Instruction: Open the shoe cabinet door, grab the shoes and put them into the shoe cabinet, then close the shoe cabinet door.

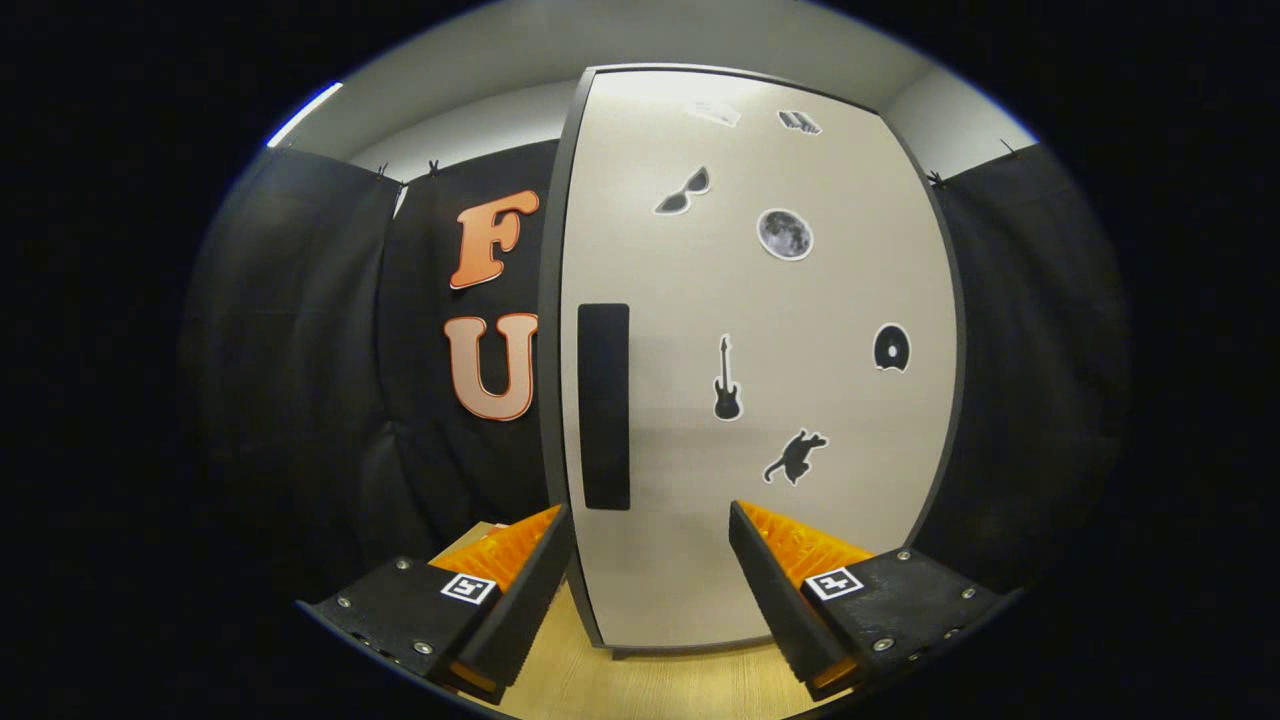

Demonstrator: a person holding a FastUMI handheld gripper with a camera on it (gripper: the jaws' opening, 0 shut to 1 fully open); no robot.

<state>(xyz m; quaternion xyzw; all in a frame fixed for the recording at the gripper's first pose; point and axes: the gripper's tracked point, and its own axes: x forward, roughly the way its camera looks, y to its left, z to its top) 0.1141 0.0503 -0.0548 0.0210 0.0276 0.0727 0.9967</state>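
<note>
The shoe cabinet (760, 380) stands just ahead of my fingers, a tall pale box with a dark frame. Its door (800, 330) is flat and closed, covered with small black stickers: sunglasses, a moon, a guitar, a cat, a disc. A tall dark recessed handle (604, 405) runs down the door's left side, a little above my left fingertip. My gripper (650, 520) is open, fingers spread wide with nothing between them, pointing at the lower part of the door. The left fingertip (553, 527) sits close to the door's left edge.
Black cloth walls hang to the left and right of the cabinet. A light wooden floor or tabletop (640, 680) lies below the fingers, running up to the cabinet's base.
</note>
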